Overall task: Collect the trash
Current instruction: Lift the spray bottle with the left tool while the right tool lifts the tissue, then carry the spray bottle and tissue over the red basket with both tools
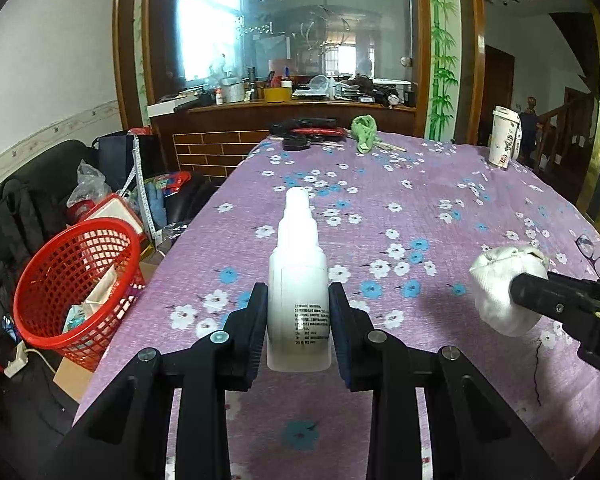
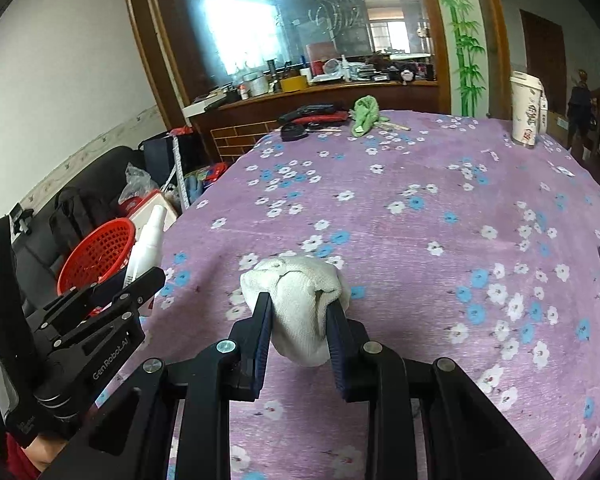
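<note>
left gripper [image 1: 298,312] clenched on white spray bottle [image 1: 298,280], pads pressing its lower body from both sides. long axis running forward along the fingers, nozzle end pointing away from the jaws, base nearest the camera. held clear above purple floral tablecloth [image 1: 420,208], as far as can be judged.

right gripper [image 2: 300,316] clenched on white wadded cloth [image 2: 300,300], bulk of the wad bulging ahead of and below the fingertips. no clear long axis; roughly round lump.

red mesh basket [image 1: 72,280] lying to the left of and below the left jaws, off the table edge, mouth tilted toward the table. seen from the right wrist, same basket well to the left of the right jaws, beyond the left gripper. left hand clearly nearer; right hand needing to cross over or wait its turn.

basket contents: crumpled paper or tissue and a light blue-green packet near the bottom; further items not distinguishable through the mesh. room left inside, by appearance.

coming move judged as a leftward and downward carry of the bottle to the basket mouth, nozzle leading or swung sideways. risk: bottle length catching the rim if brought in crosswise.

also noted ahead of the jaws, far side of table: green cloth [image 1: 364,132], paper cup [image 1: 504,138], dark items [image 1: 304,132]. status as trash not determinable.
</note>
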### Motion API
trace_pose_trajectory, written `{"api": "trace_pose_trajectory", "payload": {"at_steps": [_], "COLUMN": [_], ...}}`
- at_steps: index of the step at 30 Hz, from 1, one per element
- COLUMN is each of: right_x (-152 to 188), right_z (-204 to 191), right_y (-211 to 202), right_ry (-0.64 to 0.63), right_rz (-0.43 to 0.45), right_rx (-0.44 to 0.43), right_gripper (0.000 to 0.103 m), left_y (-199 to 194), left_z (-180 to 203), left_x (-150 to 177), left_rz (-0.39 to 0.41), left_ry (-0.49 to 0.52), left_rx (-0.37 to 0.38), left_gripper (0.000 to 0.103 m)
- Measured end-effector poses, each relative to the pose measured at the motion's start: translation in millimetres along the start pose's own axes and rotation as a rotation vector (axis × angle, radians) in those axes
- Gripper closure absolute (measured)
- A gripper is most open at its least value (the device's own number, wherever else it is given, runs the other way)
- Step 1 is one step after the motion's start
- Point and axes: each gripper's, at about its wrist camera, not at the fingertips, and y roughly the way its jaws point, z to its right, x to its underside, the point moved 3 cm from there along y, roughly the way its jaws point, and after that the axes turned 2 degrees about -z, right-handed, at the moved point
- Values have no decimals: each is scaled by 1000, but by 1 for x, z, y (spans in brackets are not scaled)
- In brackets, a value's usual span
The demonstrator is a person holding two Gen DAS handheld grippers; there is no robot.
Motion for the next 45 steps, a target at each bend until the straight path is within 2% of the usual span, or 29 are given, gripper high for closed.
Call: {"api": "trace_pose_trajectory", "payload": {"at_steps": [15,21,32,39,45], "right_x": [-10,-25,-41,-55,-64], "right_z": [-35,-71,-161,-212,-242], "right_y": [24,40,70,98,124], "right_ry": [-62,-118,-248,-300,-305], "right_rz": [-48,-71,-127,-168,-203], "right_rx": [-45,-100,-217,-278,-315], "right_gripper": [75,75,74,74,74], "left_y": [-2,-10,-20,-16,-7], "left_z": [-44,-92,-193,-243,-267], "left_x": [2,-6,-6,-3,1], "left_rz": [-2,12,8,-12,-43], "left_ry": [-77,-155,-285,-350,-369], "left_rx": [-26,-85,-226,-273,-283], "left_gripper": [74,74,74,74,74]}}
